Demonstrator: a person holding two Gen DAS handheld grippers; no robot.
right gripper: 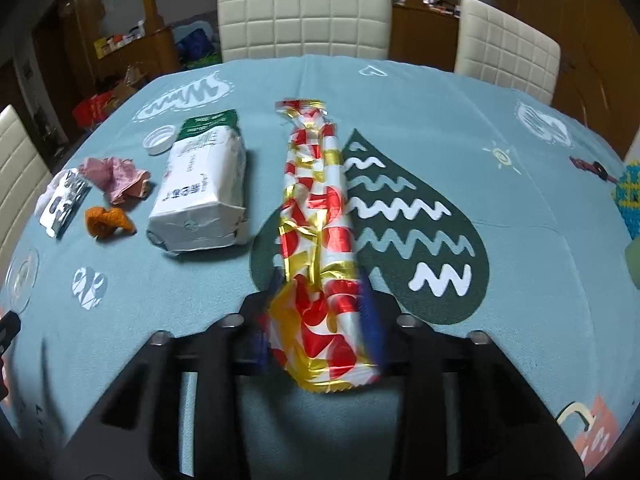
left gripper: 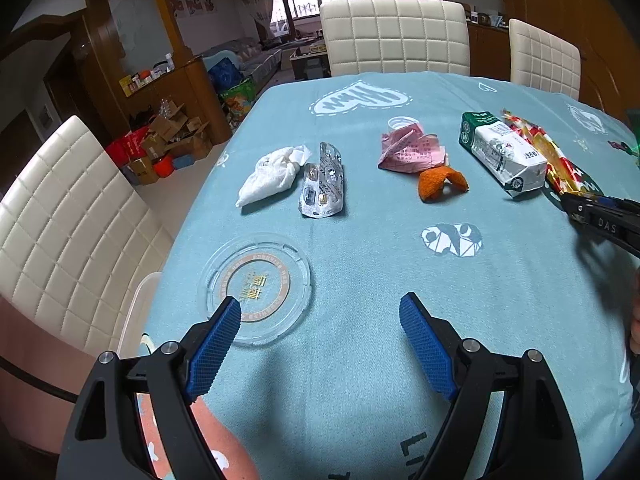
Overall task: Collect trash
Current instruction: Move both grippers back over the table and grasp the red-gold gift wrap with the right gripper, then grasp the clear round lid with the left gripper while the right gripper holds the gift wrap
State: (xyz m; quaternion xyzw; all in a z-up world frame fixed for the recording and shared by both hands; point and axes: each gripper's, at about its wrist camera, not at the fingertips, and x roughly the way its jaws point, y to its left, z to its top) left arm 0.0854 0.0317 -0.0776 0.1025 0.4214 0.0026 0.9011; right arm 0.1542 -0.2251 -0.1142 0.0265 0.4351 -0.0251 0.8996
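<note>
My right gripper (right gripper: pixel 320 304) is shut on a long red, gold and white foil wrapper (right gripper: pixel 320 216), gripping its near end; the wrapper also shows at the right in the left wrist view (left gripper: pixel 548 152). A white and green carton (right gripper: pixel 200 196) lies to its left, also seen in the left wrist view (left gripper: pixel 500 152). Further left lie an orange peel (left gripper: pixel 440 182), crumpled pink paper (left gripper: pixel 412 150), a white bottle cap (right gripper: pixel 160 140), a silver blister pack (left gripper: pixel 322 180) and a white tissue (left gripper: pixel 272 176). My left gripper (left gripper: pixel 320 320) is open and empty above the cloth, next to a clear plastic lid (left gripper: pixel 256 280).
A blue patterned tablecloth (left gripper: pixel 360 264) covers the table. White padded chairs stand at the far side (left gripper: pixel 396 36) and on the left (left gripper: pixel 68 220). A green object (right gripper: pixel 632 264) sits at the right edge of the table.
</note>
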